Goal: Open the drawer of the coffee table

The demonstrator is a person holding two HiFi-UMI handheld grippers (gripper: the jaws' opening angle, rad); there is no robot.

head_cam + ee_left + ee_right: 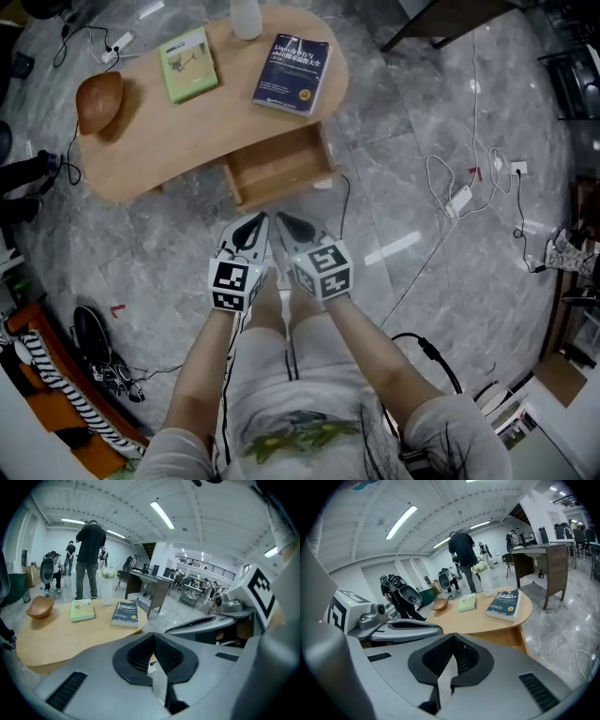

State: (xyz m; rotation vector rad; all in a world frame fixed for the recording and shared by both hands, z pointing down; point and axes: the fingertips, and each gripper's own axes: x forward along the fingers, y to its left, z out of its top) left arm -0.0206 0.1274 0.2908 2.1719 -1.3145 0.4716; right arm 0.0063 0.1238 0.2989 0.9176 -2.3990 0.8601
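Note:
The light wooden coffee table [178, 131] stands ahead on the grey marble floor. Its drawer [279, 167] is pulled out toward me, and its inside looks bare. My left gripper [251, 228] and right gripper [285, 227] hang side by side in front of the drawer, apart from it, held close to my body. Both are shut with nothing between the jaws. In the left gripper view the tabletop [51, 634] lies to the left, and the right gripper's body [220, 620] shows at the right. From the right gripper view I see the tabletop [487, 620] and the drawer front [499, 638].
On the table lie a dark blue book [292, 73], a green book [188, 63], a brown wooden bowl [98, 101] and a white vase [246, 19]. White cables and a plug strip [461, 199] run across the floor at right. People [90, 559] stand beyond the table.

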